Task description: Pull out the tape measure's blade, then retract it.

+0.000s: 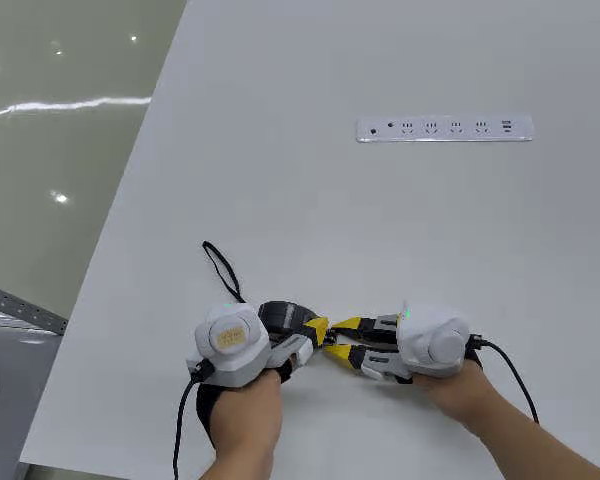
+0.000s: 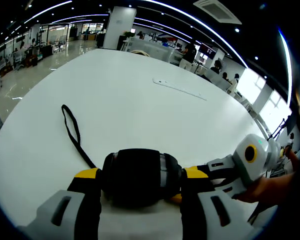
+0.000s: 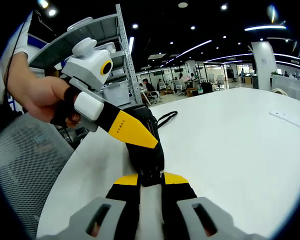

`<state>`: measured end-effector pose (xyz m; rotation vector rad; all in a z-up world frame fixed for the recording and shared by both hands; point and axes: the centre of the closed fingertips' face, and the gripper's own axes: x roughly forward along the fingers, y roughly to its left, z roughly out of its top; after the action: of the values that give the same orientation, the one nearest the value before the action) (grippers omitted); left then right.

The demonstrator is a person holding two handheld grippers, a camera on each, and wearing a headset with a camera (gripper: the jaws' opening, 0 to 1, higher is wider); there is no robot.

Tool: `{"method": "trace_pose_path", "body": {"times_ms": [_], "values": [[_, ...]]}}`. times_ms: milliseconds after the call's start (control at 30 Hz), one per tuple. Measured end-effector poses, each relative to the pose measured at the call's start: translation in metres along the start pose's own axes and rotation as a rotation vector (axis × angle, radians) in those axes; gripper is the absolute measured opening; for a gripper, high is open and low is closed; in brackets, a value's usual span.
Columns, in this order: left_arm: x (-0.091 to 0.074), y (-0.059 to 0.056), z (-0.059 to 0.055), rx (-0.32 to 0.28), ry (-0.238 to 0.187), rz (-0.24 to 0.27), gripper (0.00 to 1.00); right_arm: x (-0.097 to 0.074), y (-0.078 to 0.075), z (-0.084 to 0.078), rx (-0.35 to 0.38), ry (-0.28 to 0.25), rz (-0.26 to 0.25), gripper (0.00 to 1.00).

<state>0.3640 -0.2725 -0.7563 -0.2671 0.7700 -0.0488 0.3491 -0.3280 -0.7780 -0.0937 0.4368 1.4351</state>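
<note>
At the far left we see glossy floor [image 1: 50,150] beside the white tabletop [image 1: 310,200]. A black wrist strap [image 1: 220,268] lies in a loop on the tabletop and runs back to the tape measure [image 1: 283,316], which sits near the tabletop's front edge. The left hand [image 1: 245,405] holds the left tool [image 1: 298,338]. Its two yellow-tipped jaws are pressed against opposite sides of the black case, and in the left gripper view the case spans the whole gap between them. Just to the right, the right tool [image 1: 332,339] points leftward at the case and meets the left tool tip to tip. In the right gripper view its jaws stand close together, pinching a small dark part at the case's near end. We cannot tell whether that part is the blade's tip. The right hand [image 1: 462,385] grips this tool, and a black cable [image 1: 510,372] trails behind it. Farther back on the right, a white power strip [image 1: 445,128] lies flat, well apart from both tools.
</note>
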Motion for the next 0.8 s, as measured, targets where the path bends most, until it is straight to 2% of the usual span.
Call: {"method": "trace_pose_path", "body": {"times_ms": [300,800], "values": [[0.001,0.0007,0.0002,-0.01,-0.004,-0.002,0.62,0.0031,-0.0004,0.0007,-0.018,0.008,-0.001,0.13],[0.0009,0.0009,0.0004,-0.021,-0.001,-0.015,0.62,0.004,-0.0012,0.0009,0.031,0.001,-0.011,0.15]]}}
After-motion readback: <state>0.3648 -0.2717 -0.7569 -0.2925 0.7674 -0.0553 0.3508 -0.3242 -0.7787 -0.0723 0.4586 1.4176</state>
